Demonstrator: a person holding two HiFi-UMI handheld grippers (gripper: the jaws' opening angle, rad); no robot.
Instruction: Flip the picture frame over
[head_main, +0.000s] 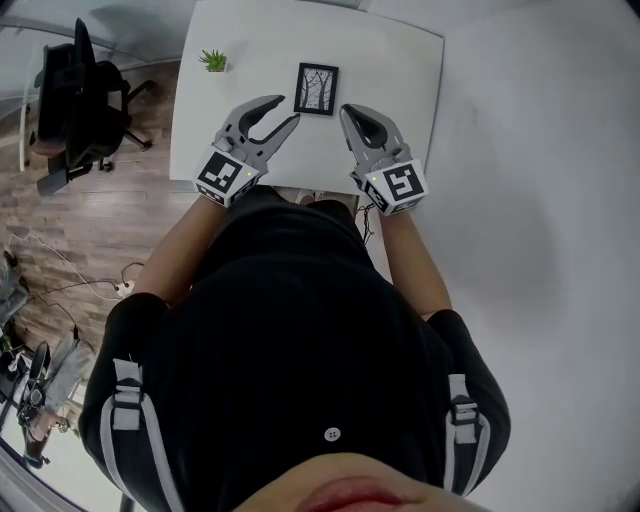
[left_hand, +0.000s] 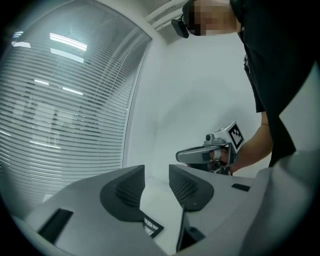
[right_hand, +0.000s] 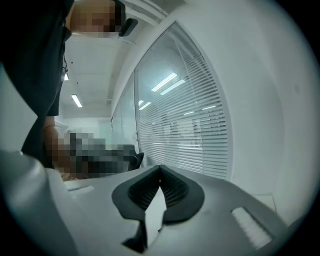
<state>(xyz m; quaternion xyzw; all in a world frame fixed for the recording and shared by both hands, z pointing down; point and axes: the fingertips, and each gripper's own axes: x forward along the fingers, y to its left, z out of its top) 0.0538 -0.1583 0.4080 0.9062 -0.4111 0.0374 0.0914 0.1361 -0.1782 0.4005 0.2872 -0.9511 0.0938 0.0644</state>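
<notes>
A white table stands against a pale wall, with wooden floor and a black office chair to its left.

Head view: the picture frame lies flat on the table, picture side up, well in from every edge and with bare tabletop all round it. A small green plant sits near the table's left edge, apart from the frame. The left gripper and right gripper hover over the near part of the table, one on each side of the frame, neither touching it.

Left gripper view: its jaws stand apart with nothing between them. A corner of the frame shows low down in the gap, on the table below. The right gripper is held level across the way, in front of the white wall. Window blinds fill the left.

Right gripper view: its jaws are closed tip to tip and hold nothing. Blinds run along the right, and the room lies open ahead.
</notes>
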